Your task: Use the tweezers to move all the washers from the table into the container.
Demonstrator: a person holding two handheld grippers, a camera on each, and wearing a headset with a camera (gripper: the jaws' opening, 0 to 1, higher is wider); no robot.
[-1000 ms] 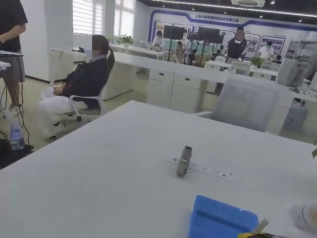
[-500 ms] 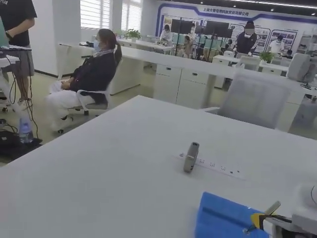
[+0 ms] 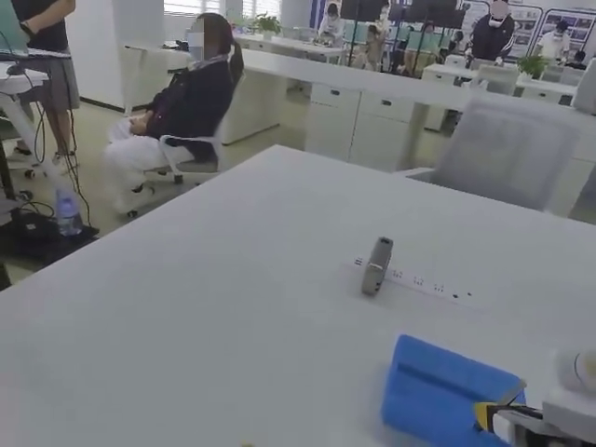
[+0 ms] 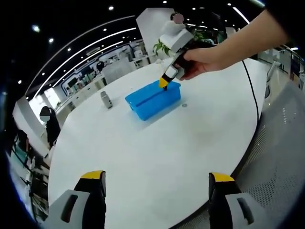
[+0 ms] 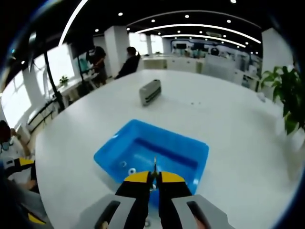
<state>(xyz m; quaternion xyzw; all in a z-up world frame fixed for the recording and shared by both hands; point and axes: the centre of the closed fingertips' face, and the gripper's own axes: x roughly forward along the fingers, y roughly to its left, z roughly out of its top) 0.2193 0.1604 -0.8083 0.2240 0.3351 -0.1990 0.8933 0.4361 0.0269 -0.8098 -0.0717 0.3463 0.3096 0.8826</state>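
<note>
The blue container (image 5: 152, 152) lies open just under my right gripper (image 5: 155, 179), whose jaws are shut on thin metal tweezers (image 5: 155, 166) pointing down into it. Two small washers (image 5: 125, 164) rest on the container floor. From the left gripper view, the right gripper (image 4: 167, 81) hangs over the container (image 4: 152, 99), with one washer (image 4: 184, 105) on the table beside it. My left gripper (image 4: 157, 183) stands open and bare far back over the white table. The head view catches the container (image 3: 447, 396) and the right gripper (image 3: 486, 414) at the bottom right.
A grey oblong device (image 3: 376, 265) sits on the white table (image 3: 233, 307) beyond the container, by a flush socket strip (image 3: 424, 282). A potted plant (image 5: 286, 95) stands at the table's edge. A seated person (image 3: 186, 112) and office desks are further off.
The head camera has tilted down and shifted. My right gripper, holding the tweezers, has risen into the bottom right corner over the container's edge.
</note>
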